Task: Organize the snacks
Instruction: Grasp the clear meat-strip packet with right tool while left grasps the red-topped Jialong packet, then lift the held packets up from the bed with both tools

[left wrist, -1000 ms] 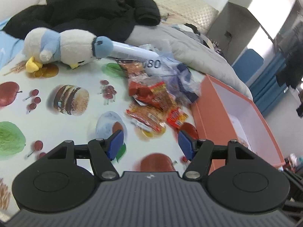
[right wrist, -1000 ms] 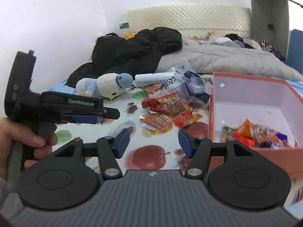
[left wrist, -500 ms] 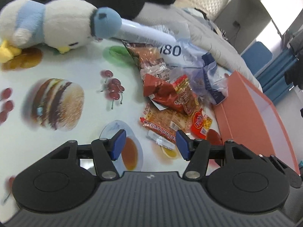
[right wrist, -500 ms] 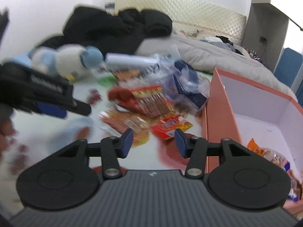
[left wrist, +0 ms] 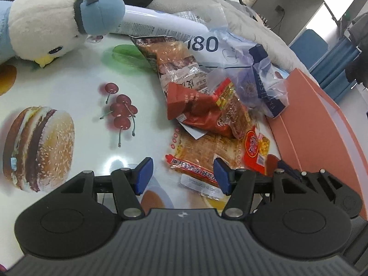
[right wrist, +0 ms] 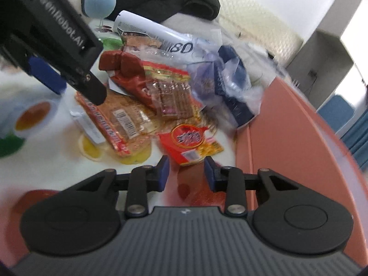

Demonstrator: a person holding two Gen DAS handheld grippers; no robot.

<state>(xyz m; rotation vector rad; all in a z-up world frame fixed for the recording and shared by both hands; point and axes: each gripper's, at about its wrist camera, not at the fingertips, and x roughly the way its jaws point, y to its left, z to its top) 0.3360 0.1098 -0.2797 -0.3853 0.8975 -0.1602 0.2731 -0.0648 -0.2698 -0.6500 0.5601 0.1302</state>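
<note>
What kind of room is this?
Probably a bedroom: a padded headboard and a grey blanket show behind a table with a plush bird and snack packets.

Tablecloth (left wrist: 69, 73): white, printed with burger, red cherries, green leaf.
Plush toy (left wrist: 46, 20): cream body, pale blue cap, yellow beak.
Snack packets (left wrist: 207, 115): red, orange, clear with gold print.
Small packet (right wrist: 191, 142): red and yellow, blurred, perhaps corn-patterned.
Box (left wrist: 322, 126): salmon-orange.
Gripper pads (left wrist: 143, 176): blue on black.
</note>
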